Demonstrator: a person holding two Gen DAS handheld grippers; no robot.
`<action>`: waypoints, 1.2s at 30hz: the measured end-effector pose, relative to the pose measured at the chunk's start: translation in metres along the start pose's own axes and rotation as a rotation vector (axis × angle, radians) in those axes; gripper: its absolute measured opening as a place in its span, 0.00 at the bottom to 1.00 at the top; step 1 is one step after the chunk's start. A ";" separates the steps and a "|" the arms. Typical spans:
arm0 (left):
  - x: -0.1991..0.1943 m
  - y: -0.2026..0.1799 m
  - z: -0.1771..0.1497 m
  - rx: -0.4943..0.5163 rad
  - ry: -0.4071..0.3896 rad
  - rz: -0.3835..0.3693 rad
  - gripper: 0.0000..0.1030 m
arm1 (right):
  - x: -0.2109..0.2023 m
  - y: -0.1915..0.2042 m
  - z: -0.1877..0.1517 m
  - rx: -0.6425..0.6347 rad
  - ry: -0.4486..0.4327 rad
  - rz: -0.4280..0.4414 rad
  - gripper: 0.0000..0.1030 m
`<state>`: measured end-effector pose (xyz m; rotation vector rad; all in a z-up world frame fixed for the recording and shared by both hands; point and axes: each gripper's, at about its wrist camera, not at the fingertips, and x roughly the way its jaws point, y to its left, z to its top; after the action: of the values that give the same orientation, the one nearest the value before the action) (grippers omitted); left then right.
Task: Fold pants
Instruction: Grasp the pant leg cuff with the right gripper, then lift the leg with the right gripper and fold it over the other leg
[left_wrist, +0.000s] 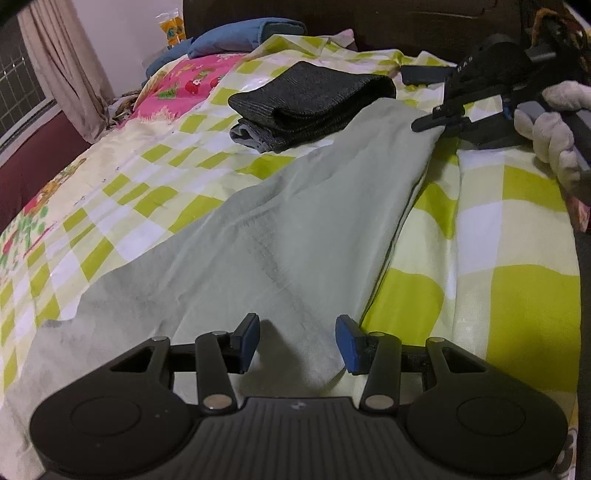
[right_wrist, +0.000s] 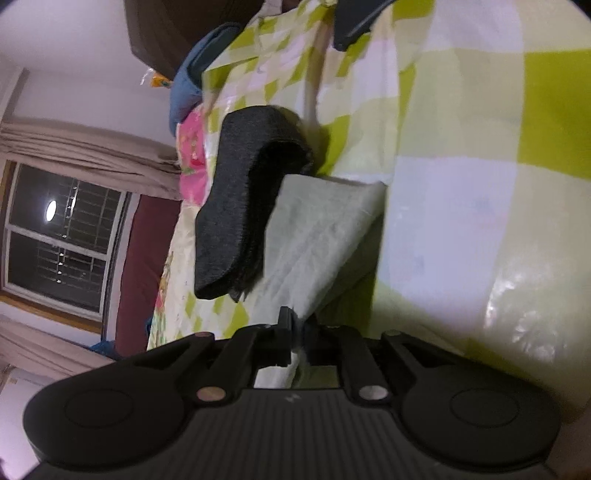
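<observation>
Pale green pants (left_wrist: 295, 221) lie stretched along the bed (left_wrist: 498, 240), far end just beside the folded dark garment (left_wrist: 314, 99). My left tongs (left_wrist: 295, 343) hang released over the near end — my right tongs (right_wrist: 295, 332) are clenched on the far hem.
</observation>
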<state>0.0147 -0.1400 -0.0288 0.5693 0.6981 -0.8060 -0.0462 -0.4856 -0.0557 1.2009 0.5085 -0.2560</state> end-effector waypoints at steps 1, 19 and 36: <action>0.000 0.001 -0.001 -0.002 -0.002 -0.001 0.57 | 0.001 0.002 0.000 -0.015 0.001 -0.013 0.09; 0.007 0.006 -0.002 -0.043 -0.014 -0.020 0.58 | 0.031 0.006 0.005 0.012 0.028 -0.025 0.06; -0.071 0.083 -0.065 -0.275 -0.064 0.075 0.64 | 0.038 0.255 -0.156 -0.831 0.149 0.269 0.04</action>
<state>0.0243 -0.0159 -0.0019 0.3178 0.7108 -0.6427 0.0639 -0.2475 0.0923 0.4624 0.5011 0.2661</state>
